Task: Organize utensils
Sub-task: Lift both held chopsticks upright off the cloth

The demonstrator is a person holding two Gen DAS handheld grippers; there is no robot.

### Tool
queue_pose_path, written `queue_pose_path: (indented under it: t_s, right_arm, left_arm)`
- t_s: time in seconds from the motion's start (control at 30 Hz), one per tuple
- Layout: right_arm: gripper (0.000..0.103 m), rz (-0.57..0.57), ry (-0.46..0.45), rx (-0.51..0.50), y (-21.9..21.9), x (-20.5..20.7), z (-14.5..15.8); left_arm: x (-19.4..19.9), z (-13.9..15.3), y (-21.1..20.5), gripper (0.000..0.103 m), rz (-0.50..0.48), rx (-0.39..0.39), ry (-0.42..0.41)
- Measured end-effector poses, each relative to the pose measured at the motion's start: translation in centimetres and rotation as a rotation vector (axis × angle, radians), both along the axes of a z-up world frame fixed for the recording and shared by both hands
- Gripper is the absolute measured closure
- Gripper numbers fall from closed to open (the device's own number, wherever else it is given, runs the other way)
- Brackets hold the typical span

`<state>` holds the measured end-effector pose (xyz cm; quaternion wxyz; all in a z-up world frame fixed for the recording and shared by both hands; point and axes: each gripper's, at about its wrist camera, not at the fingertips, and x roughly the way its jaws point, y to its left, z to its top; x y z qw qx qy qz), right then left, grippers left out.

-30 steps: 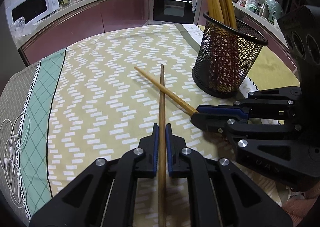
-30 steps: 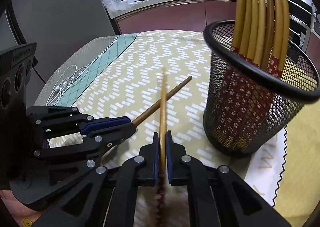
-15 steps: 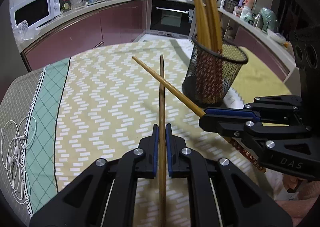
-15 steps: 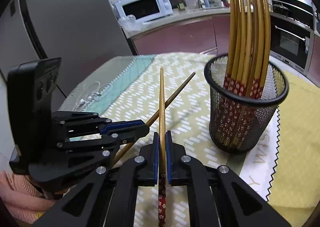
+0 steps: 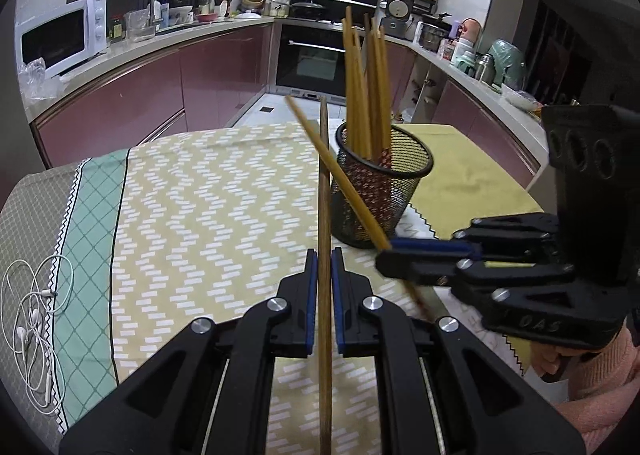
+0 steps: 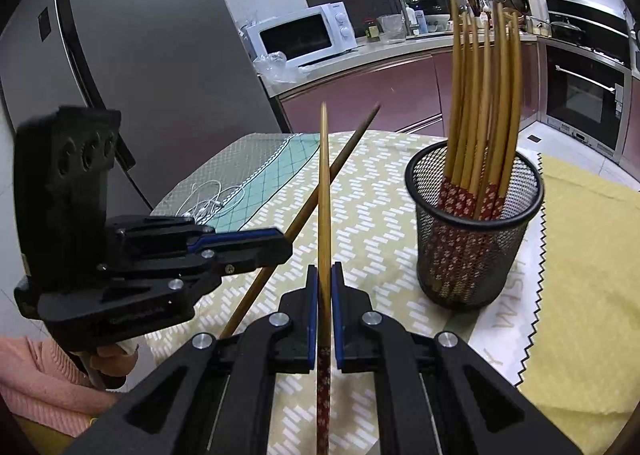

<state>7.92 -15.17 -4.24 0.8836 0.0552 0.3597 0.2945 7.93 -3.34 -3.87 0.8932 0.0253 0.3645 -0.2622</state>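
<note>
At the far left of the worktop, white wired earphones (image 5: pixel 30 335) lie coiled on the grey-and-teal border of the patterned tablecloth (image 5: pixel 208 215). Your left gripper (image 5: pixel 324 307) has its blue-padded fingers (image 5: pixel 311 303) pinching a dark brown wooden chopstick (image 5: pixel 323 191), which runs straight ahead, raised clear of the cloth. Your right gripper (image 6: pixel 324 311) has its fingers (image 6: pixel 336 311) clamped on a light bamboo chopstick with a red floral-patterned handle end (image 6: pixel 324 215); the patterned end points back toward the camera. In both views the two chopsticks cross in the air, with their tips apart. To the right, the black wire-mesh cylindrical holder (image 6: pixel 476 239) stands upright, partly on the patterned cloth and partly on a yellow zigzag-edged cloth (image 6: pixel 580 295). A bundle of matching bamboo chopsticks (image 6: pixel 480 95) stands inside it, red patterned ends down, leaning slightly. Neither held chopstick touches the holder.
</note>
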Motion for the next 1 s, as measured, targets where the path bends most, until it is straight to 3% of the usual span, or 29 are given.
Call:
queue_pose_path:
  t_s: [0.3,0.73,1.0]
  right_arm:
    - [0.097,-0.008,-0.027,0.0,-0.4,-0.3,0.5]
    - [0.097,-0.087,-0.129,0.023,-4.0,-1.5,3.8]
    - [0.097,-0.09,-0.135,0.031,-4.4,-1.5,4.0]
  left_arm:
    - [-0.5,0.5,-0.2,0.096,-0.014,-0.018,-0.004]
    - [-0.7,2.9,-0.3,0.096,-0.04,-0.098,-0.048]
    - [-1.0,3.5,-1.1,0.096,-0.051,-0.104,-0.077]
